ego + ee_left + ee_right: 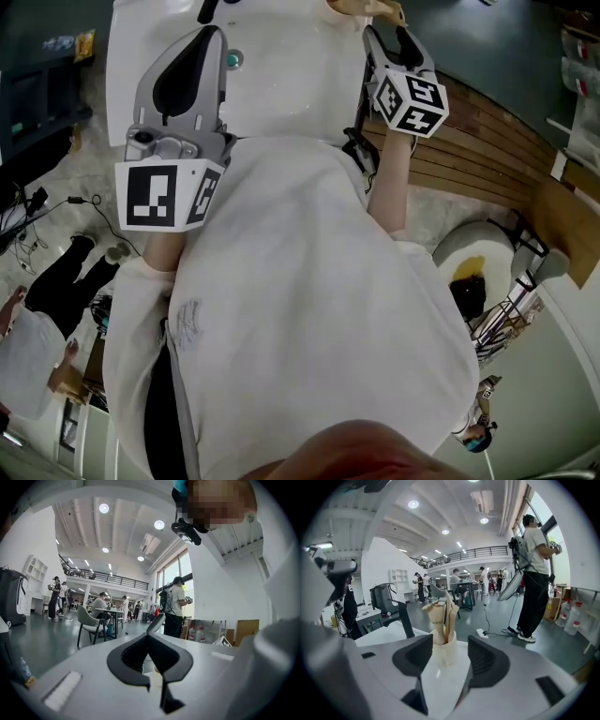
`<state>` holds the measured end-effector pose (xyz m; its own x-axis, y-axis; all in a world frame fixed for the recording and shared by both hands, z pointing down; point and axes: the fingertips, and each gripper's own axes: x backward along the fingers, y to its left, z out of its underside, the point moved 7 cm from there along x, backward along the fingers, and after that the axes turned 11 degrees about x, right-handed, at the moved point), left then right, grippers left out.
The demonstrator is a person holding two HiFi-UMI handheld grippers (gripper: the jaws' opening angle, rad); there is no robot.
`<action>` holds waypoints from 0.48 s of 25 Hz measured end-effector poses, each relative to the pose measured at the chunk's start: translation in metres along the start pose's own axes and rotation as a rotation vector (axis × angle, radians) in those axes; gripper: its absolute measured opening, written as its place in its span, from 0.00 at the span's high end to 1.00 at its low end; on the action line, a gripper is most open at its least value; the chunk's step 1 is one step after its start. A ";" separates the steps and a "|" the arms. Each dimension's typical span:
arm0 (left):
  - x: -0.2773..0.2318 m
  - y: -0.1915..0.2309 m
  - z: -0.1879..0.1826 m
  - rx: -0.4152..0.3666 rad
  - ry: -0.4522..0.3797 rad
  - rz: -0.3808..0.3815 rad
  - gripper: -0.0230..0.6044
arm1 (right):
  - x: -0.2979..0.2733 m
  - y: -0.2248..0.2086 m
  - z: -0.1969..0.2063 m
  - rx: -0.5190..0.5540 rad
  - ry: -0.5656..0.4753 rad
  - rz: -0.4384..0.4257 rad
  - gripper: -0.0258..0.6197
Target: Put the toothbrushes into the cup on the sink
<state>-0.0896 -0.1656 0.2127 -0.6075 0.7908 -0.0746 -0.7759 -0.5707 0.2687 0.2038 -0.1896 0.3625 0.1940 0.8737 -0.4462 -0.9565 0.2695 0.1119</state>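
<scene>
Over the sink, right hand-held gripper stands wide open before the cup; left hand-held gripper closed, empty.

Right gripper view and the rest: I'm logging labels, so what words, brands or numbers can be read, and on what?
No text is legible.
Print on the wrapped toothbrushes in the cup: dark, too blurred to read.
On the marker cube: square patterns only, no letters.
</scene>
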 end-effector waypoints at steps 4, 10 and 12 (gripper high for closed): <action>-0.002 -0.005 0.002 0.001 0.006 0.023 0.96 | 0.013 -0.004 0.000 -0.037 -0.031 0.004 0.62; -0.006 -0.011 0.002 -0.003 0.009 0.045 0.96 | 0.029 -0.006 -0.005 -0.055 -0.061 0.023 0.70; -0.006 -0.012 0.002 -0.005 0.007 0.048 0.96 | 0.033 -0.006 -0.006 -0.054 -0.070 0.036 0.79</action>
<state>-0.0767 -0.1630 0.2118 -0.6450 0.7611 -0.0689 -0.7470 -0.6088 0.2670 0.2141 -0.1649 0.3414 0.1727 0.9091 -0.3791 -0.9730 0.2172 0.0776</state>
